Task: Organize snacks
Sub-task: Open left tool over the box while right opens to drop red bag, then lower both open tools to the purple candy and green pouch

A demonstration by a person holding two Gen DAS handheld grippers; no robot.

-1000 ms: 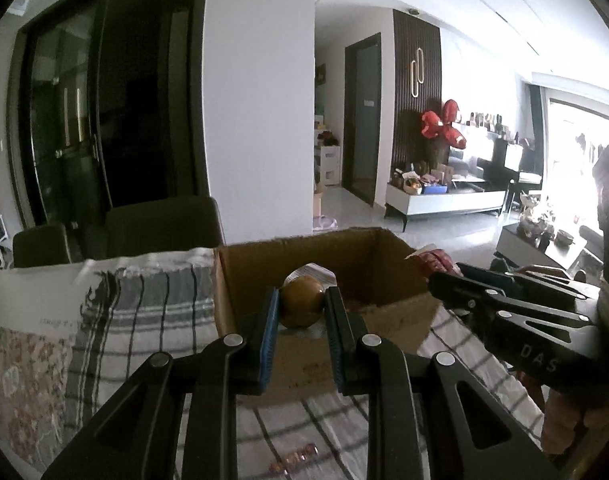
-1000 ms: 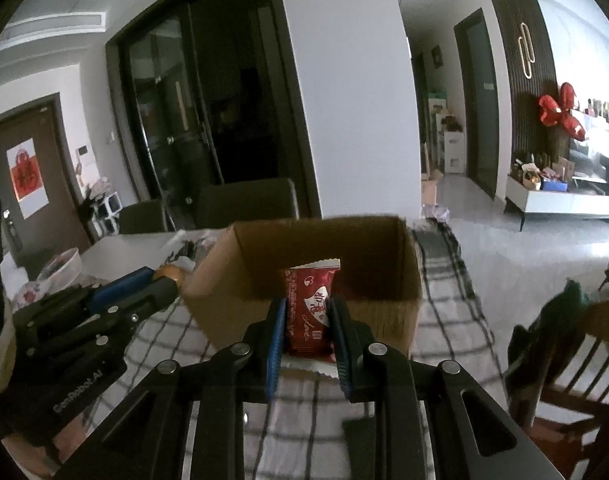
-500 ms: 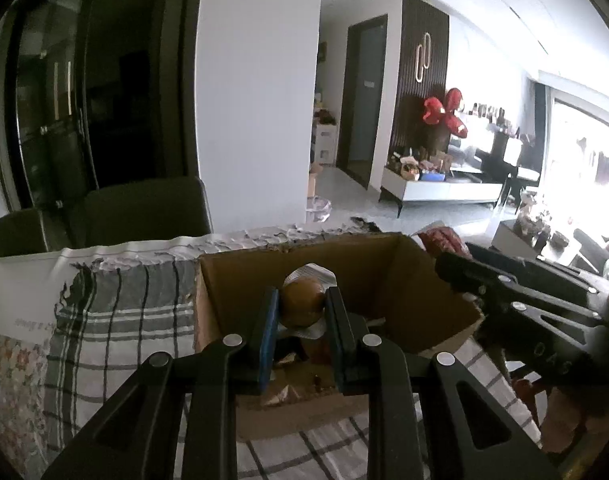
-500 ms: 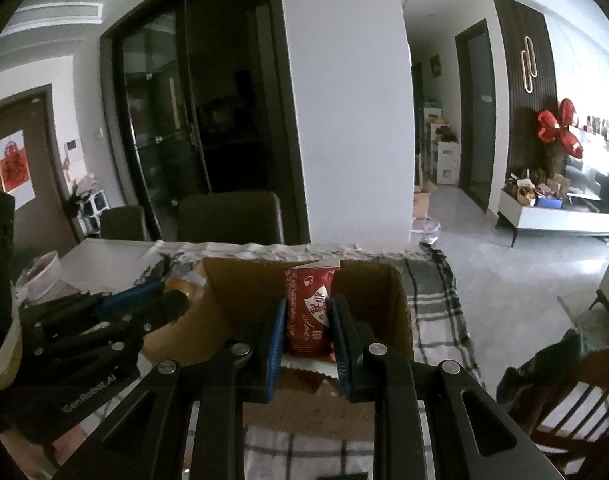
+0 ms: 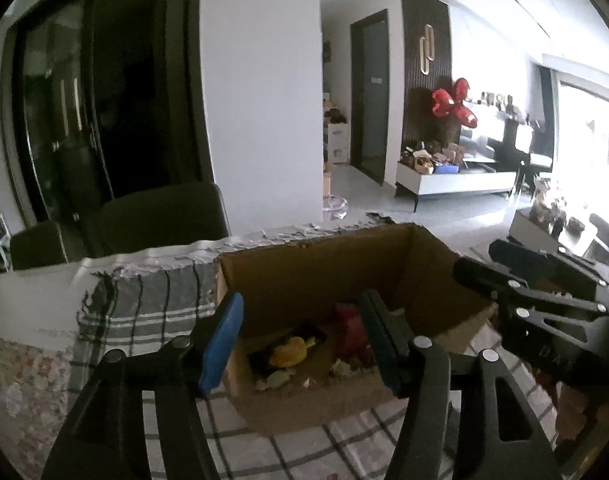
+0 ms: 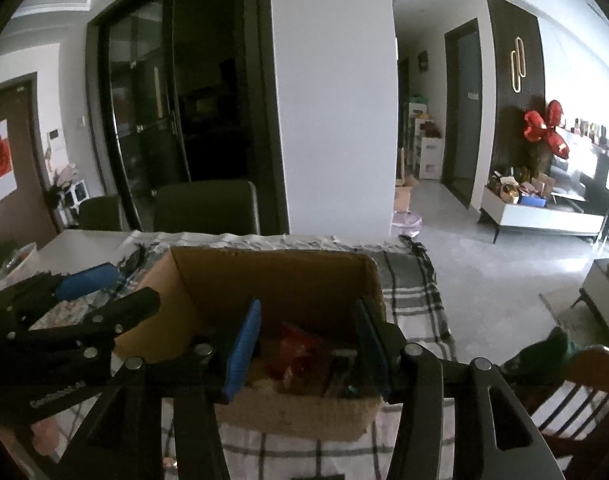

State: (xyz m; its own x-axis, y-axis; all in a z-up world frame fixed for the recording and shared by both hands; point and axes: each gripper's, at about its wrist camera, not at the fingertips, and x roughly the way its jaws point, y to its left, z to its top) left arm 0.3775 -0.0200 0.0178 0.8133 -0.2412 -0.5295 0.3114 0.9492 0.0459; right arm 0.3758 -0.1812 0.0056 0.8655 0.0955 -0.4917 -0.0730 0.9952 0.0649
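Note:
An open cardboard box [image 5: 304, 264] stands on a checked tablecloth; it also shows in the right wrist view [image 6: 272, 276]. My left gripper [image 5: 300, 336] is open and empty over the box's near edge. Below it lie a round orange snack [image 5: 290, 352] and a red packet [image 5: 350, 332]. My right gripper [image 6: 308, 344] is open and empty over the box, above a red packet [image 6: 300, 348] inside. Each gripper shows at the other view's side: the right one [image 5: 544, 304], the left one [image 6: 64, 320].
The checked cloth [image 5: 144, 300] covers the table [image 6: 76, 240]. Dark chairs [image 5: 160, 216] stand behind it. A wooden chair [image 6: 576, 396] stands at the right. A white pillar [image 6: 332, 100] rises behind the table.
Both grippers moved over the box and opened. The round orange snack left my left gripper and the red packet left my right gripper; both now lie in the box.

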